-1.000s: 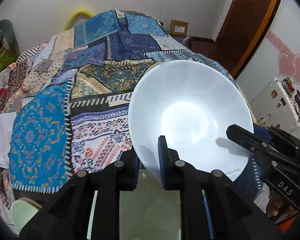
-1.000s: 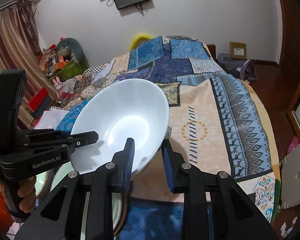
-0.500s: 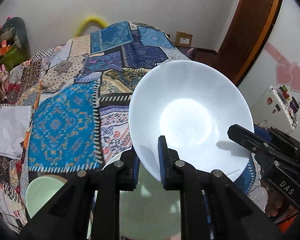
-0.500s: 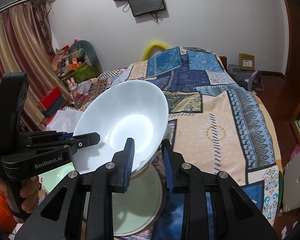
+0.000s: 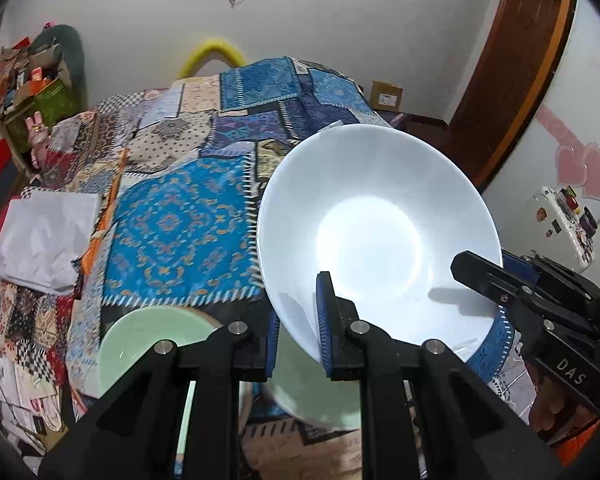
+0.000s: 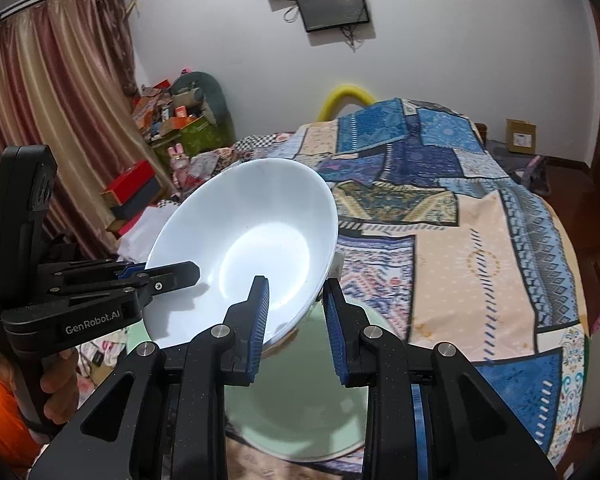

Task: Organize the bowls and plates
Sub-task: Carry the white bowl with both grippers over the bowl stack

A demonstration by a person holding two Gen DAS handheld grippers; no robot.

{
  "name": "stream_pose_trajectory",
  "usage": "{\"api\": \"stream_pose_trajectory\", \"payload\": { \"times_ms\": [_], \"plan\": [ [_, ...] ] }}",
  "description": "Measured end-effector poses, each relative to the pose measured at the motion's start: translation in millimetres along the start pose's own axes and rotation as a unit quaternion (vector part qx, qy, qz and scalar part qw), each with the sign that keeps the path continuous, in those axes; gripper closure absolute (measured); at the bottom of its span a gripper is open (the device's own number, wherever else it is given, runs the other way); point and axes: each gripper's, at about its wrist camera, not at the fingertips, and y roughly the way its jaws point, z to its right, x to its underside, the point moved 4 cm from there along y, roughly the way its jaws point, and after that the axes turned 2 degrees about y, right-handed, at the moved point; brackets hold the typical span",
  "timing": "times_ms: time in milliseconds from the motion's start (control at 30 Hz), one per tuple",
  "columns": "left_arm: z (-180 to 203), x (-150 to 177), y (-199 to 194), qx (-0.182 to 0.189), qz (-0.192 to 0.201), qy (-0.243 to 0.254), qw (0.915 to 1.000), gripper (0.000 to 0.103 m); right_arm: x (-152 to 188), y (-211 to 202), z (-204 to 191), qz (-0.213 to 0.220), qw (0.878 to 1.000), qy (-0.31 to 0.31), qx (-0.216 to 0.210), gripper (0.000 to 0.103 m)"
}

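Both grippers hold one white bowl [image 5: 372, 232] in the air, tilted. My left gripper [image 5: 298, 320] is shut on its near rim; the right gripper's fingers [image 5: 484, 276] clamp the rim at the right. In the right wrist view the white bowl [image 6: 252, 248] fills the middle, my right gripper [image 6: 296, 312] is shut on its lower rim, and the left gripper [image 6: 168, 276] grips the left rim. Below it lie a pale green plate [image 6: 300, 400], also seen in the left wrist view [image 5: 316, 392], and a pale green bowl [image 5: 148, 340].
A bed with a patchwork quilt [image 6: 480, 240] lies under and beyond the dishes. Folded white cloth [image 5: 44, 240] sits at the left. Clutter and boxes [image 6: 172, 120] stand by the curtain. A white case [image 5: 560, 224] is at the right.
Both grippers have lifted the white bowl higher and pulled back. The green plate and green bowl below have come into view.
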Motion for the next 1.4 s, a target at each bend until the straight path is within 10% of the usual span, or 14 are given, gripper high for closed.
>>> {"api": "stream_pose_trajectory", "payload": {
  "times_ms": [1400],
  "plan": [
    [-149.0, 116.6, 11.5, -0.047, -0.078, -0.124, 0.9881, 0.086, 64.1, 102.2, -99.8, -0.140, 0.986, -0.048, -0.079, 0.078]
  ]
}}
